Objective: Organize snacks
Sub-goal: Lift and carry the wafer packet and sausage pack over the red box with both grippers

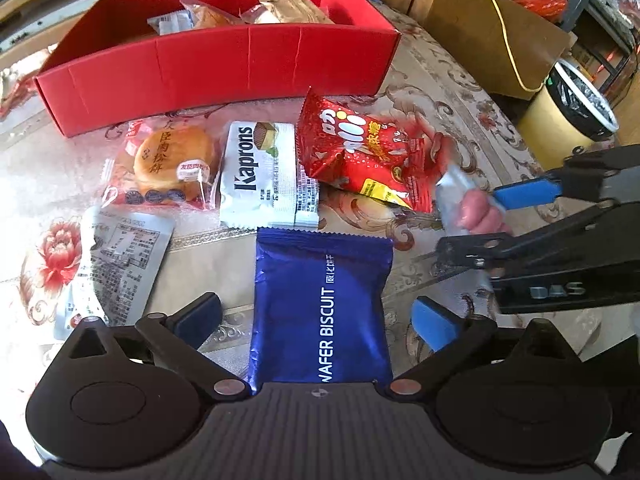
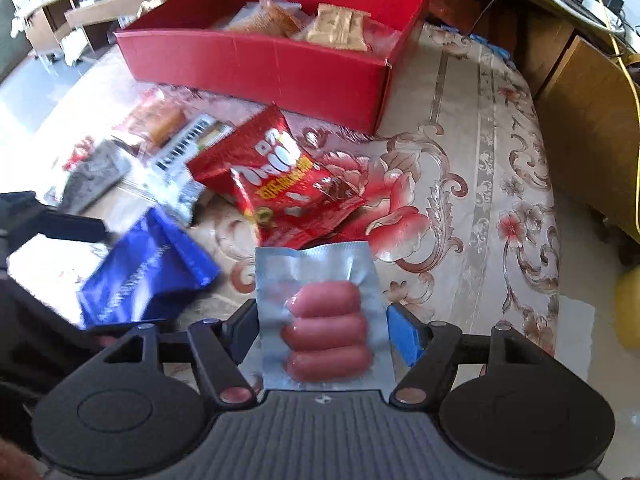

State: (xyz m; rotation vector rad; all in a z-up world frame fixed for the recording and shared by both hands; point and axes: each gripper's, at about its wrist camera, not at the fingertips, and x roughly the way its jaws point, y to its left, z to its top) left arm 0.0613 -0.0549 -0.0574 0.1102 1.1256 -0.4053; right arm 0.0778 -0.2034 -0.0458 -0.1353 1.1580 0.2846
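My right gripper (image 2: pixel 322 334) is shut on a silver sausage pack (image 2: pixel 320 300) with three pink sausages, held above the table; it also shows in the left wrist view (image 1: pixel 466 208). My left gripper (image 1: pixel 316 322) is open around a blue wafer biscuit pack (image 1: pixel 320 308) lying on the table, the pads apart from its sides. A red box (image 1: pixel 224 64) holding several snacks stands at the back (image 2: pixel 280 68). A red chip bag (image 1: pixel 360 156), a white Kaprons pack (image 1: pixel 260 176), a bun pack (image 1: pixel 168 164) and a silver pack (image 1: pixel 116 264) lie in front of the box.
The table has a floral cloth (image 2: pixel 460 200). A cardboard box (image 1: pixel 492 28) and a round bin (image 1: pixel 572 116) stand beyond the right edge. Wooden furniture (image 2: pixel 592 120) is on the right.
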